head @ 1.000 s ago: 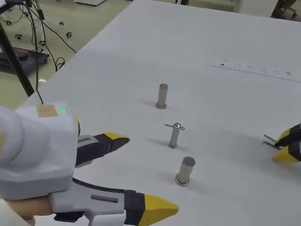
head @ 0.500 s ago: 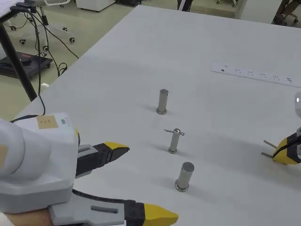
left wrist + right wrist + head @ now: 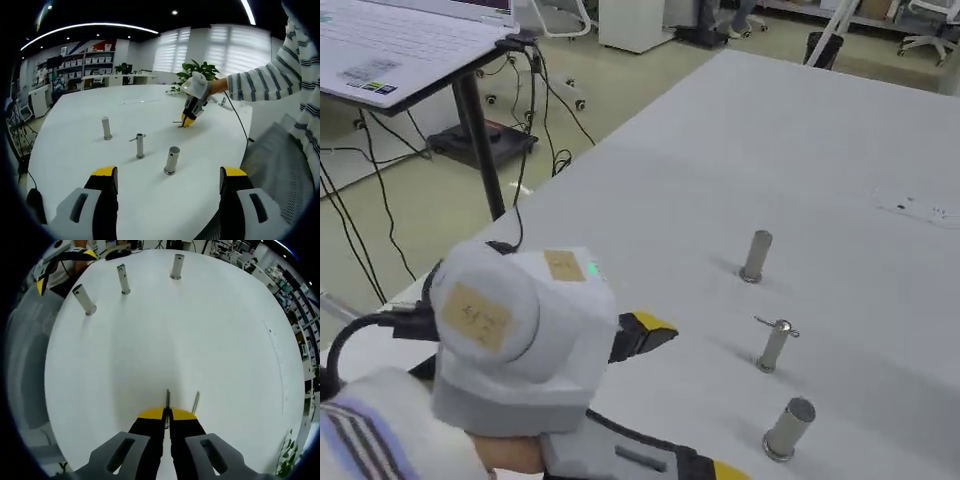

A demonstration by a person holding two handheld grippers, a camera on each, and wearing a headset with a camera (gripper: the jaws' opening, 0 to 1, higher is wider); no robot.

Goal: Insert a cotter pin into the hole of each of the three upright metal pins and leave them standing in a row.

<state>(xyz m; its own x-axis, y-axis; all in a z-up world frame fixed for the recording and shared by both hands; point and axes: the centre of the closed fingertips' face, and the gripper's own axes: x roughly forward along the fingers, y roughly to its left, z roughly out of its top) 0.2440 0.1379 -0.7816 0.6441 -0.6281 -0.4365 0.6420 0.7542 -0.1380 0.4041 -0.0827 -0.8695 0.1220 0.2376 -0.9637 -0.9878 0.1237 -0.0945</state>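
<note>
The yellow-tipped right gripper [image 3: 167,416], bottom centre, is clamping a thin metal cotter pin [image 3: 167,399]. The left gripper [image 3: 168,175] is gaping empty. Three upright grey metal pins [image 3: 123,279] are standing upper left. The next move is probably carrying the cotter pin to an unfilled hole and aligning it.

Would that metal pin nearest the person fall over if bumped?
Probably: the nearest pin is tall and narrow on a small flared foot, so a push near its top could tip it. Being round, it might then roll across the smooth table. It looks metal, so likely stiff and weighty.

Office: laptop [image 3: 390,40], shelves [image 3: 95,62], window blinds [image 3: 235,47]
</note>
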